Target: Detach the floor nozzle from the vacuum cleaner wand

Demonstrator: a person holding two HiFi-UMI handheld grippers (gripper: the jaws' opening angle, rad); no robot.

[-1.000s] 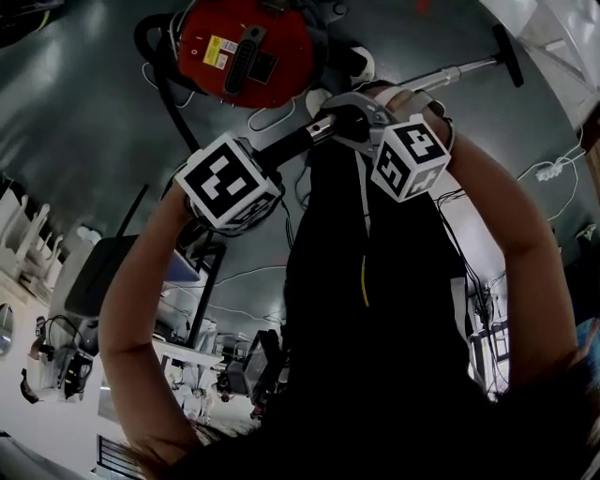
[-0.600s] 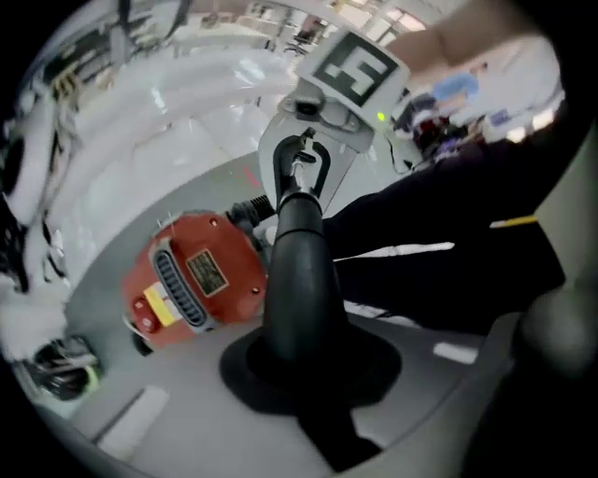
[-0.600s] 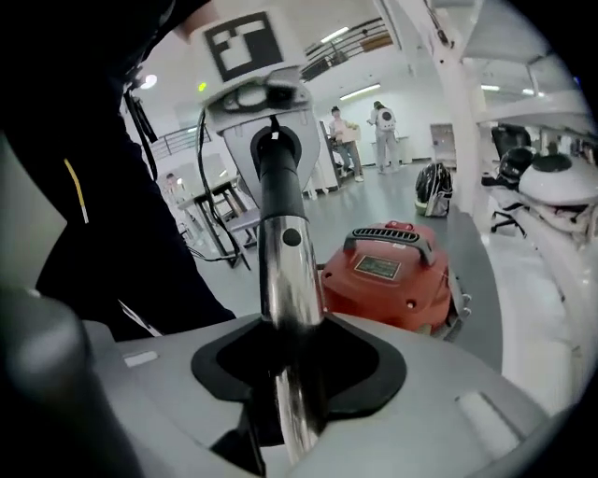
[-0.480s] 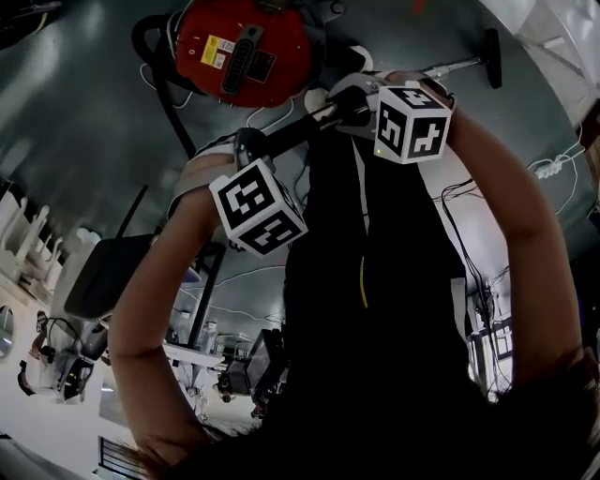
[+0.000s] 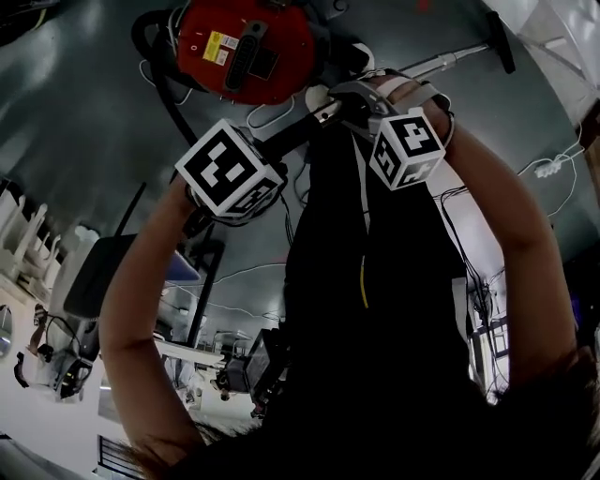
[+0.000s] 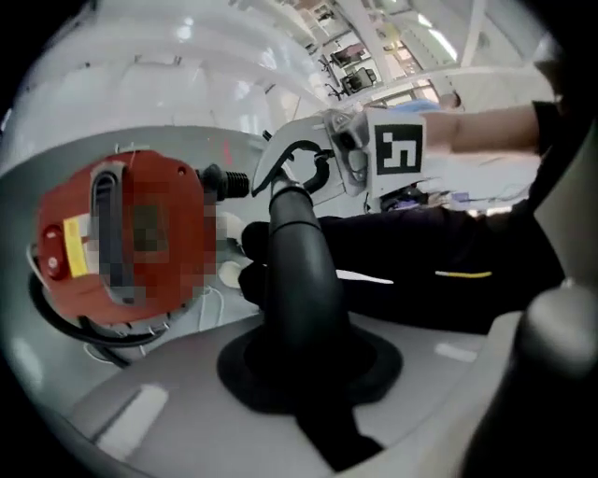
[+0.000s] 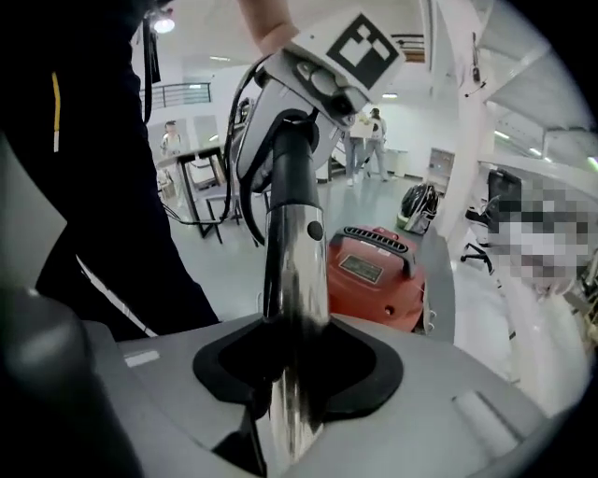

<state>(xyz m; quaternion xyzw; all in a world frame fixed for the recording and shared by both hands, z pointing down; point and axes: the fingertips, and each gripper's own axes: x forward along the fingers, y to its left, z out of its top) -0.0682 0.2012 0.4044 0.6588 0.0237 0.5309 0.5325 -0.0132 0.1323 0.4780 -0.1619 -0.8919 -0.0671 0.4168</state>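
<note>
Left gripper view: left tongs (image 6: 309,372) opening on black handle (image 6: 297,266) | right tongs (image 7: 295,375) closing on wand (image 7: 292,271)

The head view is dim and grey, bent hard by fisheye at its edges, while both gripper views glow under bright ceiling lights (image 7: 164,22), glare streaking the shiny chrome metal tube (image 7: 292,271) and the matte black curved plastic tube (image 6: 299,280) blurring near the lens.
</note>
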